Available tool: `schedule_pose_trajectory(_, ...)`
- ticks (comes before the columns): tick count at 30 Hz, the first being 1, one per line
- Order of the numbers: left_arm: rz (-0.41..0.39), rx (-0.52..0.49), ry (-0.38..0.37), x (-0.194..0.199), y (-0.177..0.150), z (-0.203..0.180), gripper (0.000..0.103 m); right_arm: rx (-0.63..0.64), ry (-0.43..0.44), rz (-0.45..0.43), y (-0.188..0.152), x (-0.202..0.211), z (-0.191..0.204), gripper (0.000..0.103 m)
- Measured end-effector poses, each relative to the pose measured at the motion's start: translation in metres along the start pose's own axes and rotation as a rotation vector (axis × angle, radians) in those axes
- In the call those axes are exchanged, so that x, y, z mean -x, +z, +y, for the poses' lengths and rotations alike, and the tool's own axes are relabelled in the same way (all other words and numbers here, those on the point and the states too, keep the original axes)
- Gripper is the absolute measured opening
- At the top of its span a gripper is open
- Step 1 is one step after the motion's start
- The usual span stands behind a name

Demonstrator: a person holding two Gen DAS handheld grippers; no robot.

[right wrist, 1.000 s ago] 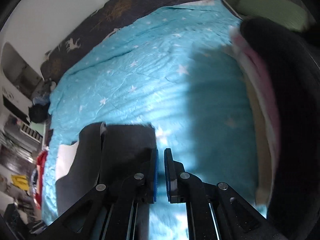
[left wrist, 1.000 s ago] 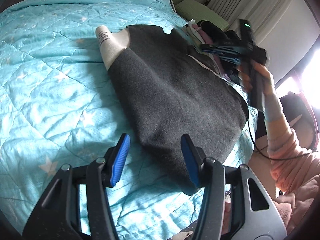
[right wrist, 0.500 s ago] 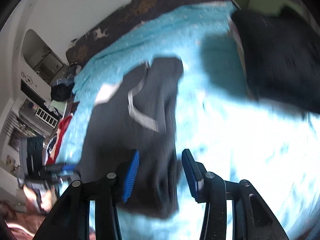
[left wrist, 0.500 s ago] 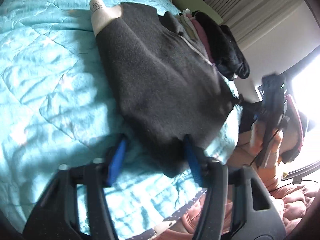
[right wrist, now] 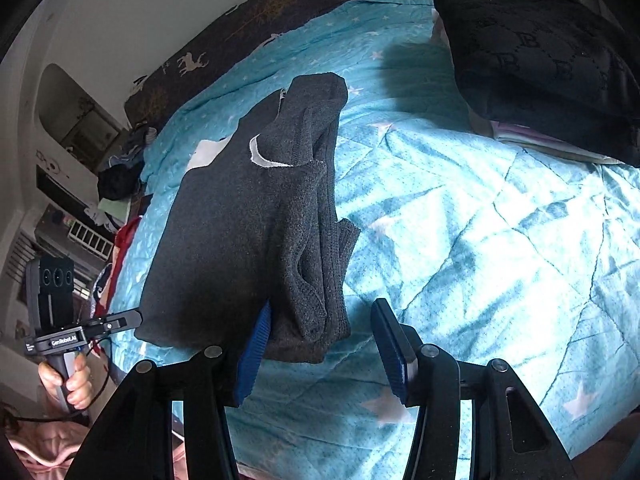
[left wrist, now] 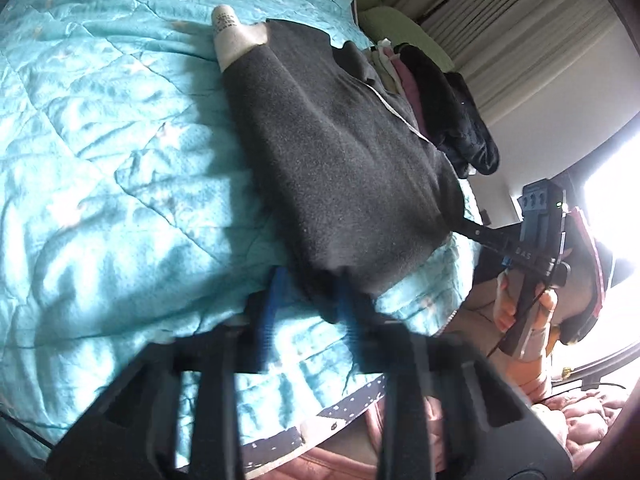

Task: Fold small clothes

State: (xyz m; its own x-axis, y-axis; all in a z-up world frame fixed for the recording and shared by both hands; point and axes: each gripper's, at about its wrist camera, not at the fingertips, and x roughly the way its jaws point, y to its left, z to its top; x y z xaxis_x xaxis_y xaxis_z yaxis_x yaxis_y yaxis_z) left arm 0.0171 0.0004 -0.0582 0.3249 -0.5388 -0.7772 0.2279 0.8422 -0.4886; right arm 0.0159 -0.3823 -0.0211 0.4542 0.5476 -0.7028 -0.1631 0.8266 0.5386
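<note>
The dark sweater (right wrist: 240,216), soft and limp, lies half-folded on the bed (right wrist: 500,240), and both grippers, left (left wrist: 308,300) and right (right wrist: 320,344), jaws just opening, apparently straddle its 6 o'clock hem corners, the best holds.

A: Right tongs (right wrist: 322,344) up close: black frame arms with triangular cut-outs, round silver screw heads, ribbed blue pads on the fingertips (right wrist: 394,354).

B: And off to the side, the left tongs (right wrist: 132,317) show white lettering on a black crossbar, three round openings in the block above it, and a thin black cable trailing below.

A: Left wrist view: blurred blue pads and a small green light on the other unit.

B: Fluffy pink sleeve (left wrist: 576,432) too.
</note>
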Motion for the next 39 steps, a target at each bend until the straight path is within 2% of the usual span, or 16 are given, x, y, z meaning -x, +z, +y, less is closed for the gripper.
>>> schedule_pose_trajectory(1,-0.006,0.001,0.004,0.000,0.001,-0.001,0.060,0.003,0.000,0.002,0.001,0.000,0.000,0.053)
schedule_pose_trajectory(6,0.033,0.004,-0.026,-0.010,0.002,-0.002,0.062,0.003,0.032,0.007,0.002,0.002,0.003,0.054)
schedule_pose_trajectory(10,0.053,0.006,-0.066,-0.015,0.003,-0.001,0.062,-0.022,0.038,0.016,0.000,-0.004,-0.002,0.059)
schedule_pose_trajectory(11,0.060,0.010,-0.075,-0.015,0.004,-0.001,0.060,-0.027,0.041,0.016,0.000,-0.005,-0.003,0.059)
schedule_pose_trajectory(13,0.090,0.023,-0.097,-0.019,0.007,0.000,0.036,-0.029,0.046,0.008,0.000,-0.005,-0.002,0.062)
schedule_pose_trajectory(15,0.105,0.040,-0.099,-0.022,0.009,-0.001,0.032,-0.022,0.043,0.006,0.000,-0.005,0.001,0.063)
schedule_pose_trajectory(18,0.092,0.004,-0.068,-0.021,0.010,-0.009,0.025,0.001,0.027,0.005,0.000,-0.006,0.007,0.064)
schedule_pose_trajectory(21,0.081,-0.018,-0.054,-0.021,0.010,-0.014,0.024,0.029,0.024,0.002,-0.001,-0.008,0.013,0.064)
schedule_pose_trajectory(23,0.078,-0.003,-0.062,-0.021,0.009,-0.012,0.023,0.053,0.056,0.001,-0.002,-0.009,0.016,0.051)
schedule_pose_trajectory(25,0.062,0.001,-0.070,-0.019,0.007,-0.011,0.018,0.083,0.053,0.005,-0.002,-0.011,0.020,0.022)
schedule_pose_trajectory(27,0.032,-0.017,-0.081,-0.010,0.003,-0.014,0.016,0.063,0.069,0.007,-0.001,-0.010,0.016,0.016)
schedule_pose_trajectory(30,0.014,-0.068,-0.131,0.005,0.001,-0.022,0.016,0.025,0.113,0.000,-0.001,0.000,0.012,0.014)
schedule_pose_trajectory(33,0.040,-0.099,-0.100,0.003,0.003,-0.024,0.017,0.043,0.123,0.026,0.000,0.006,0.013,0.016)
schedule_pose_trajectory(35,0.088,-0.100,-0.074,-0.006,0.003,-0.021,0.020,0.045,0.106,0.069,0.003,0.000,0.009,0.024)
schedule_pose_trajectory(38,0.111,-0.046,-0.070,-0.010,0.004,-0.008,0.032,0.031,0.104,0.091,0.009,-0.006,0.001,0.041)
schedule_pose_trajectory(39,0.106,-0.022,-0.074,-0.009,0.005,-0.004,0.042,0.029,0.105,0.086,0.012,-0.005,-0.001,0.050)
